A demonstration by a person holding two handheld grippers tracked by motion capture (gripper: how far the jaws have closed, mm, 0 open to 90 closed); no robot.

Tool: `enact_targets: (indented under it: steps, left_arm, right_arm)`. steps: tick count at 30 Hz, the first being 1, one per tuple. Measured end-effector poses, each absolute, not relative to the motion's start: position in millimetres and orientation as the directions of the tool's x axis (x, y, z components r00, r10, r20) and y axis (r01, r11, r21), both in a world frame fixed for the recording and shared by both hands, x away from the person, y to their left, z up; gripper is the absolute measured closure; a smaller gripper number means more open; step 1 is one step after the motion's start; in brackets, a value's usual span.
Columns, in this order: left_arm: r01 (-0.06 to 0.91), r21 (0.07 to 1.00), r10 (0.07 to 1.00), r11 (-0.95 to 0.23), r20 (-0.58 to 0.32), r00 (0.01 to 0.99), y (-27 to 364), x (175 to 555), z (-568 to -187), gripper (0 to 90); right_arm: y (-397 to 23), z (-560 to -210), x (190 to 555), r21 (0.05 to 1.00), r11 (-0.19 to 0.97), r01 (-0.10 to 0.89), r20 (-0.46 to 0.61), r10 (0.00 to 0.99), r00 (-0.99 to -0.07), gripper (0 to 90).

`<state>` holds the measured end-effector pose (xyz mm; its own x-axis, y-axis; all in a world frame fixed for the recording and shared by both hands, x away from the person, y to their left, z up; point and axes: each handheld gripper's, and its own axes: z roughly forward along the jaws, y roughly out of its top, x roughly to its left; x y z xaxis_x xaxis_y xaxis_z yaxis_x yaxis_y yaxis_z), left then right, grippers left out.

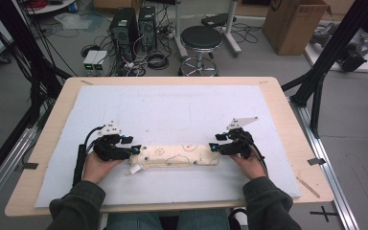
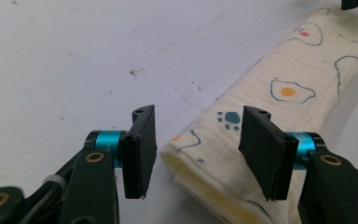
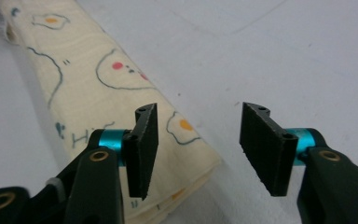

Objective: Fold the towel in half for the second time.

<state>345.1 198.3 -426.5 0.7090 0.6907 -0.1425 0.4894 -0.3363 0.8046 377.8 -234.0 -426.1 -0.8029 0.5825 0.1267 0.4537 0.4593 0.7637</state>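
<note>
Folded egg-print cloth (image 1: pixel 179 155) lying on tabletop (image 1: pixel 172 110). Left claw (image 2: pixel 196 149) and right claw (image 3: pixel 198 144) hovering open at opposite ends, apparently not pressing.

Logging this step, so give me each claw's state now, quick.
Left claw: open, jaws astride the near end of the folded cloth, not pressing it.
Right claw: open, empty, at the cloth's other end.
</note>
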Motion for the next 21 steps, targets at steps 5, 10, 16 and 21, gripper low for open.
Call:
enact_targets:
  steps: [5, 10, 16, 21]
  left_arm:
    - [0.523, 0.764, 0.686, -0.379, -0.147, 0.713, 192, 349, -435, 49.4]
    - [0.532, 0.748, 0.685, -0.398, -0.143, 0.714, 192, 350, -438, 53.0]
    - [0.517, 0.751, 0.669, -0.412, -0.136, 0.731, 192, 348, -440, 64.1]
    - [0.505, 0.751, 0.658, -0.425, -0.127, 0.742, 190, 345, -440, 73.8]
  right_arm:
    - [-234, -434, 385, 0.734, 0.46, 0.501, 0.171, 0.588, -0.79, 54.2]
    - [-230, -440, 386, 0.704, 0.484, 0.519, 0.189, 0.577, -0.794, 59.8]
    - [-228, -441, 384, 0.698, 0.49, 0.522, 0.196, 0.57, -0.798, 67.7]
    - [-226, -441, 382, 0.698, 0.501, 0.512, 0.193, 0.557, -0.808, 74.2]
